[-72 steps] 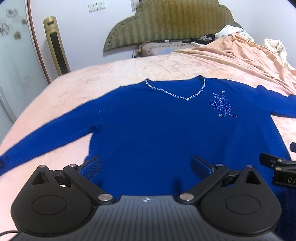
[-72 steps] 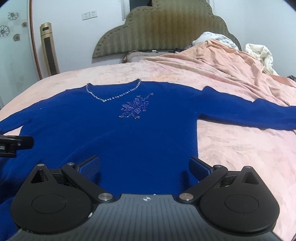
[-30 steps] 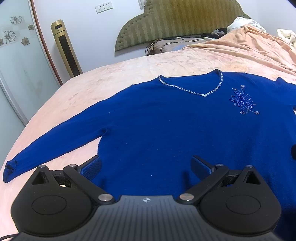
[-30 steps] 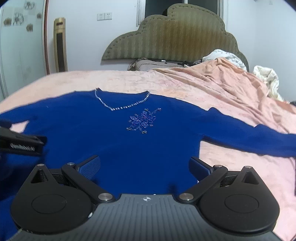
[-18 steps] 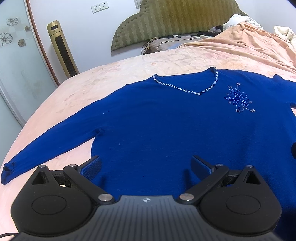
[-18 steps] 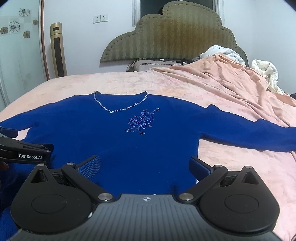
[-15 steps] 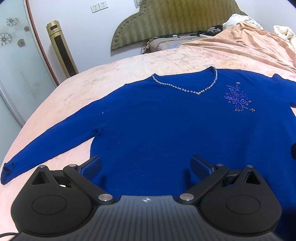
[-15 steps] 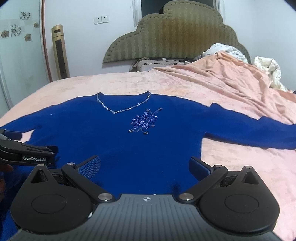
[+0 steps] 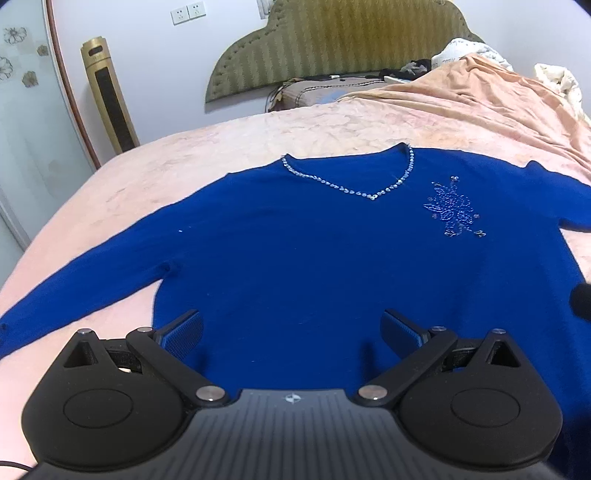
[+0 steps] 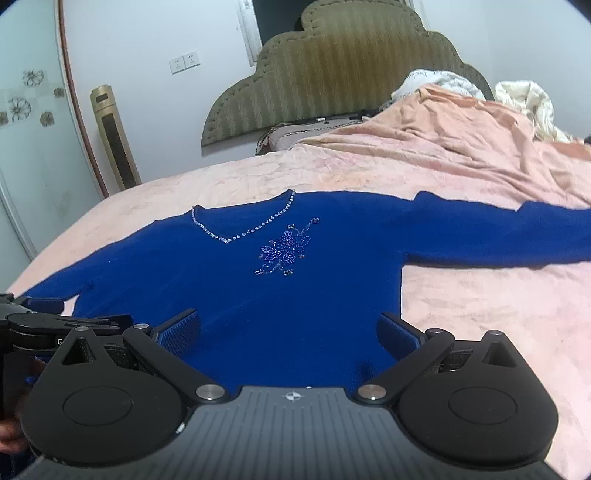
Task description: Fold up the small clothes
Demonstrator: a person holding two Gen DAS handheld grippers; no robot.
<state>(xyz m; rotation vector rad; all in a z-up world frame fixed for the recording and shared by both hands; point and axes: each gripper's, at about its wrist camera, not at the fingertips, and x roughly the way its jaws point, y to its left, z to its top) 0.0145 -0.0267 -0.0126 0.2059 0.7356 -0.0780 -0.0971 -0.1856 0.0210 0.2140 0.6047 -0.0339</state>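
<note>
Bedroom setup, pink bedspread (image 9: 155, 173) as work surface. Left hand-held gripper (image 9: 291, 328) released, jaws spread wide, blue pads over the lower hem area of the blue sweater (image 9: 314, 251), nothing between them; can't tell if the pads touch the fabric. Right hand-held gripper (image 10: 290, 326) likewise released, jaws wide, over the sweater (image 10: 280, 295) near its bottom right side, empty. In the right wrist view the left hand-held gripper (image 10: 48, 325) shows at the left edge, close beside. Sweater lies flat, face up, both sleeves spread out to the sides, beaded V-neckline (image 9: 354, 184) toward the headboard, beaded flower motif (image 10: 286, 251) on the chest just below the neckline. Beyond: rumpled peach blanket (image 10: 461, 136) on the far right of the bed, olive padded headboard (image 9: 332, 40) against the wall, gold tower fan (image 9: 107, 92) standing left of it, wall sockets (image 9: 188, 13) above.
</note>
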